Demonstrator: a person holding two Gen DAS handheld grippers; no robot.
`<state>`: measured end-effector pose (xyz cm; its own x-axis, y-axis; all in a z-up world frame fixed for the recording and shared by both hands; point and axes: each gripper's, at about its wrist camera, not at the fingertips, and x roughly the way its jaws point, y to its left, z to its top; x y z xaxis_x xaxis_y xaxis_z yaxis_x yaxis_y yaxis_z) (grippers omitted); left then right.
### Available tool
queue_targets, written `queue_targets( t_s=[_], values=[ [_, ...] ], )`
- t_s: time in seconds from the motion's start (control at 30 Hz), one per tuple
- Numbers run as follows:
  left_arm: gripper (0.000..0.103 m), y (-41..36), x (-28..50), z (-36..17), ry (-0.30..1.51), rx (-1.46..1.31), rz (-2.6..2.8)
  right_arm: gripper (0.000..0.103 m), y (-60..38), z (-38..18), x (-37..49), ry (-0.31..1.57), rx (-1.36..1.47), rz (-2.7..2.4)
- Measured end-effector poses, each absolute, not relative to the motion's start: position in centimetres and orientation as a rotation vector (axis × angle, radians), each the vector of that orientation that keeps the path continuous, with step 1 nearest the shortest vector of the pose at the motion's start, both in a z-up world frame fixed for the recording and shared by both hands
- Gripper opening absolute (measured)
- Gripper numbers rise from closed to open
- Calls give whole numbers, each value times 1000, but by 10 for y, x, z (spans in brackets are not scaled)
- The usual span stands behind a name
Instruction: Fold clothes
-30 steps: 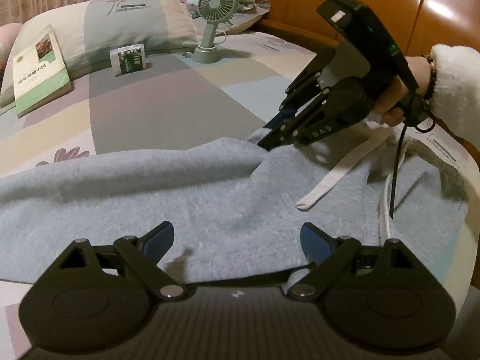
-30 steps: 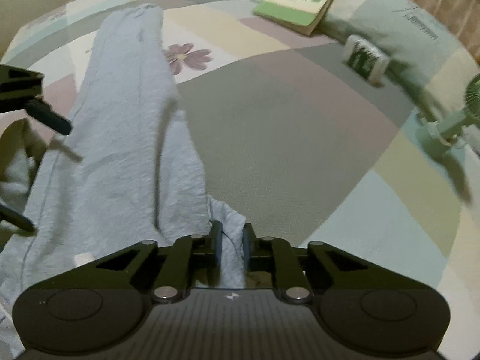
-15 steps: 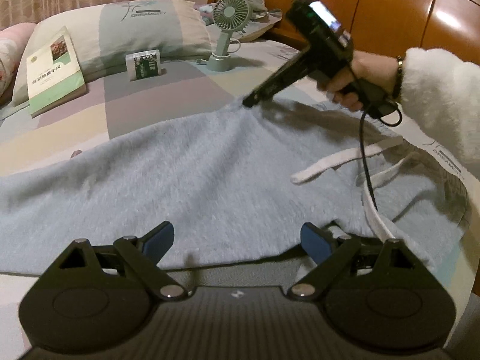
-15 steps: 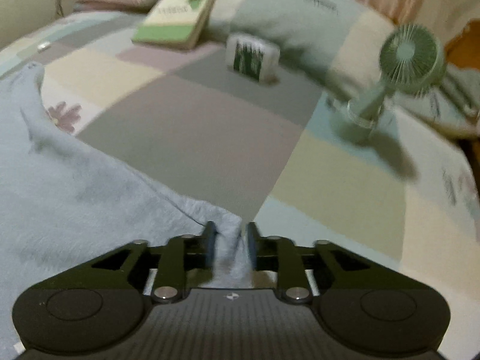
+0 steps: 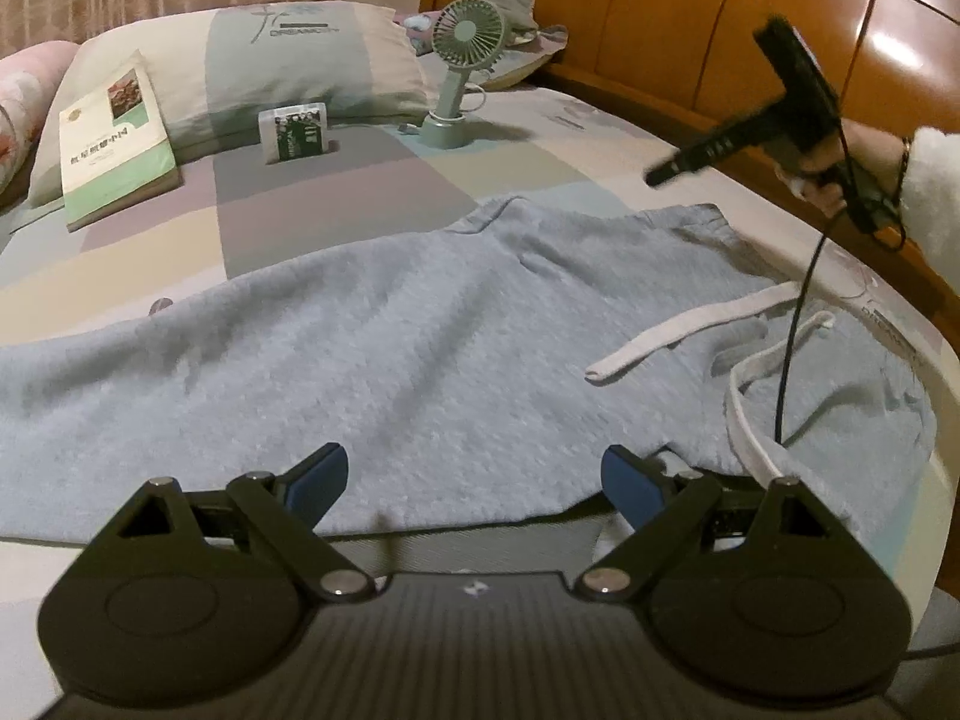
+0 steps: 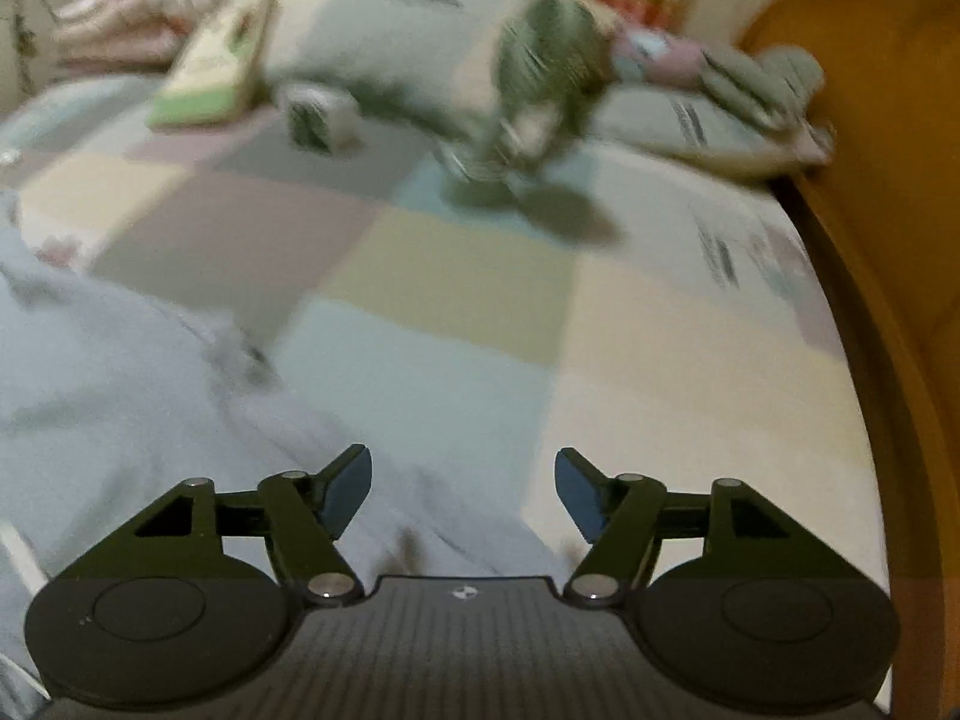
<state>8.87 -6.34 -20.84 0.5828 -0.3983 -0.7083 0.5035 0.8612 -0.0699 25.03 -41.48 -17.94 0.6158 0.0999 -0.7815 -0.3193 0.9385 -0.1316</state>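
**Left wrist view: blue sweatpants spread flat, both tongs apart**

Left wrist view shows the left tongs (image 5: pixel 474 483) low in the frame with their blue pads wide apart, holding nothing, just over the near edge of the light blue sweatpants (image 5: pixel 390 348). The sweatpants lie spread across the patchwork bed sheet (image 5: pixel 336 192), filling the middle of the frame, waistband toward the right, where the white drawstring (image 5: pixel 690 327) trails over the fabric. At upper right a hand (image 5: pixel 822 174) holds the right tongs (image 5: pixel 657 175) above the garment's far edge, clear of the cloth. Toward the upper left sit a book (image 5: pixel 114 144) leaning on a pillow (image 5: pixel 288 60), a small box (image 5: pixel 295 131) and a green desk fan (image 5: pixel 462 72), with the wooden headboard (image 5: pixel 690 18) behind.

Right wrist view (heavily blurred) shows the right tongs (image 6: pixel 462 492) spread open and empty, the blue fabric at lower left.
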Motion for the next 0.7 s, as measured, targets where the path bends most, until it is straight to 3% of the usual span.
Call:
queue_targets(
  t_s=[0.2, 0.27, 0.3, 0.33, 0.57, 0.7],
  values=[
    [91, -68, 88, -211, 801, 173, -521, 70, -432, -201, 254, 877, -247, 196],
    [91, -68, 89, -212, 805, 176, -514, 50, -434, -205, 254, 865, -239, 187],
    [91, -68, 89, -213, 808, 177, -510, 12, -435, -206, 254, 859, -235, 182],
    [91, -68, 90, -213, 810, 178, -506, 3, -436, -208, 254, 853, -231, 178],
    [91, -63, 87, -207, 798, 171, -501, 1, -461, -211, 262, 847, -165, 19],
    [91, -56, 86, -202, 789, 175, -504, 11, -472, -202, 259, 845, -78, -18]
  ],
)
